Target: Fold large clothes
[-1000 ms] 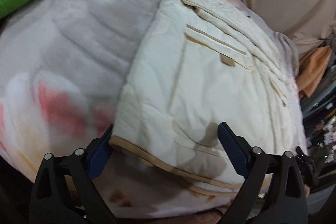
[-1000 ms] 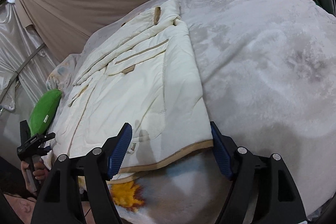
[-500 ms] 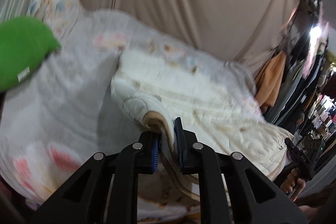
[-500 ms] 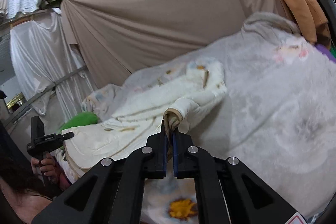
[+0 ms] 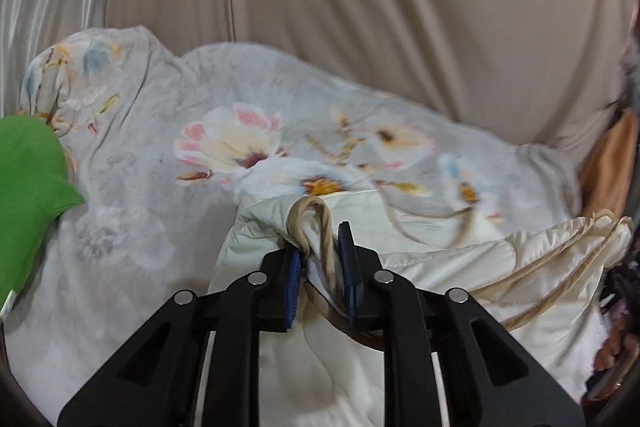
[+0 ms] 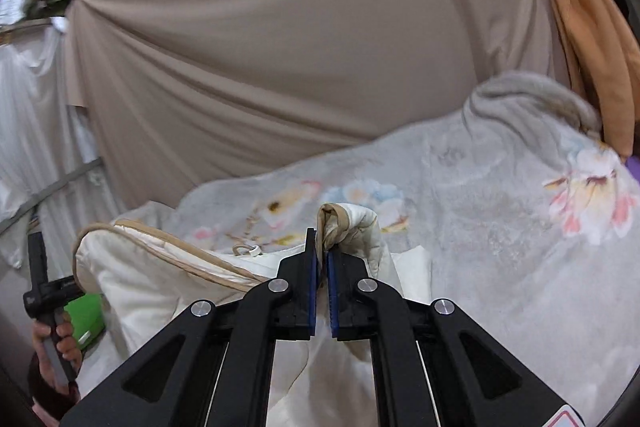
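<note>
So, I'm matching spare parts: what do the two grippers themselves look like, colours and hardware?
Both look alike. The left gripper and right gripper have matte black angular linkage arms with triangular cut-outs, round silver pivot pins, and blue ribbed pads lining the inner finger faces. The right wrist view shows a red-edged sticker at the frame's lower corner. No cables or sleeves show.

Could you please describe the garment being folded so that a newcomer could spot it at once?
On the grey flowered blanket before the beige curtain lies a cream padded jacket. Both the left gripper and right gripper pinch its hem. Only it has tan edging.
</note>
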`<move>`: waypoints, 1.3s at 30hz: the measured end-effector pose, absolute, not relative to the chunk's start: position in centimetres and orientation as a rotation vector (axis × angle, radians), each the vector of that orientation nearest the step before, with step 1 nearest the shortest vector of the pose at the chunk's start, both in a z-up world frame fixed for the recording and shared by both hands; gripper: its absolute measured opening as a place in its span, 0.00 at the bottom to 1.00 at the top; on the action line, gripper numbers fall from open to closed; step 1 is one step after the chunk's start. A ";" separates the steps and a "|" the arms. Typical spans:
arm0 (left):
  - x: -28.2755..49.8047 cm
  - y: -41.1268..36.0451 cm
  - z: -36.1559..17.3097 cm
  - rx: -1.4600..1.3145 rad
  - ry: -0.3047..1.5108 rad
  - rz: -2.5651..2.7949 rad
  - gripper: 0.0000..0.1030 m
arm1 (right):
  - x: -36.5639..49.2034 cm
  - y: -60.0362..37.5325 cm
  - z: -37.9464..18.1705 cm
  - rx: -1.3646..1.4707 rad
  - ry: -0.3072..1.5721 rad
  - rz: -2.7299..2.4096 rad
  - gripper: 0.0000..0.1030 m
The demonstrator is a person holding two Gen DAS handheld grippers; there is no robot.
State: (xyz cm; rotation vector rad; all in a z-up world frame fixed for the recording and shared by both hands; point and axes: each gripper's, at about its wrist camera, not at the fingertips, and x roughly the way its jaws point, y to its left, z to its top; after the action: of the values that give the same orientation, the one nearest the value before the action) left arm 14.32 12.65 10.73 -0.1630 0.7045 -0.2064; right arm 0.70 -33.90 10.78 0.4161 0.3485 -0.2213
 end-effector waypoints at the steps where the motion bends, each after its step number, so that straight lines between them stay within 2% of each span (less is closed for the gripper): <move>1: 16.6 12.1 9.1 -0.143 0.754 -0.189 0.18 | 2.8 -34.9 9.5 0.431 0.390 -0.243 0.04; 4: 21.3 11.4 4.7 -0.107 0.861 -0.158 0.23 | 7.8 -37.2 5.4 0.463 0.518 -0.286 0.04; 6: 22.4 11.2 3.1 -0.064 0.841 -0.143 0.30 | 9.6 -38.2 2.7 0.466 0.574 -0.300 0.04; 8: 22.5 10.7 2.1 -0.033 0.814 -0.134 0.32 | 10.4 -38.9 1.0 0.486 0.601 -0.291 0.04; 11: 22.2 10.1 1.2 0.005 0.774 -0.119 0.33 | 10.6 -39.3 0.2 0.516 0.611 -0.273 0.04; 14: 21.9 10.2 1.5 -0.009 0.759 -0.132 0.36 | 10.1 -39.6 0.4 0.540 0.590 -0.247 0.08; 17: 20.4 11.8 3.3 -0.065 0.716 -0.201 0.45 | 7.5 -39.2 2.1 0.573 0.503 -0.232 0.17; 19: 18.0 13.4 5.6 -0.085 0.642 -0.202 0.59 | 5.1 -38.5 4.0 0.546 0.432 -0.264 0.44; 20: 16.7 14.0 6.9 -0.074 0.591 -0.176 0.73 | 3.8 -38.0 5.0 0.521 0.392 -0.287 0.46; 23: 12.7 14.5 10.8 0.003 0.436 -0.152 0.75 | 1.5 -35.2 7.5 0.426 0.339 -0.283 0.45; 25: 11.0 12.9 12.9 0.045 0.387 -0.185 0.75 | 2.0 -32.2 8.6 0.351 0.357 -0.217 0.34; 28: 10.9 8.9 13.6 0.046 0.438 -0.331 0.75 | 5.3 -25.8 8.9 0.201 0.436 -0.092 0.27; 31: 12.7 2.5 11.2 0.098 0.547 -0.453 0.75 | 10.1 -19.3 7.2 0.033 0.534 0.018 0.20; 34: 15.9 -2.9 6.1 0.250 0.660 -0.418 0.74 | 13.6 -16.7 4.7 -0.085 0.630 0.040 0.15; 37: 18.9 -2.8 3.0 0.276 0.713 -0.324 0.73 | 15.4 -19.1 2.9 -0.106 0.683 -0.028 0.12; 39: 21.2 -0.8 2.4 0.190 0.759 -0.306 0.73 | 15.9 -23.0 2.6 -0.031 0.699 -0.070 0.07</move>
State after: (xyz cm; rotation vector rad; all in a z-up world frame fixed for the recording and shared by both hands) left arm 21.16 -0.83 2.38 0.1896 0.7588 -0.3056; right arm 15.89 -22.96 2.61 -0.0305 0.6994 -0.0697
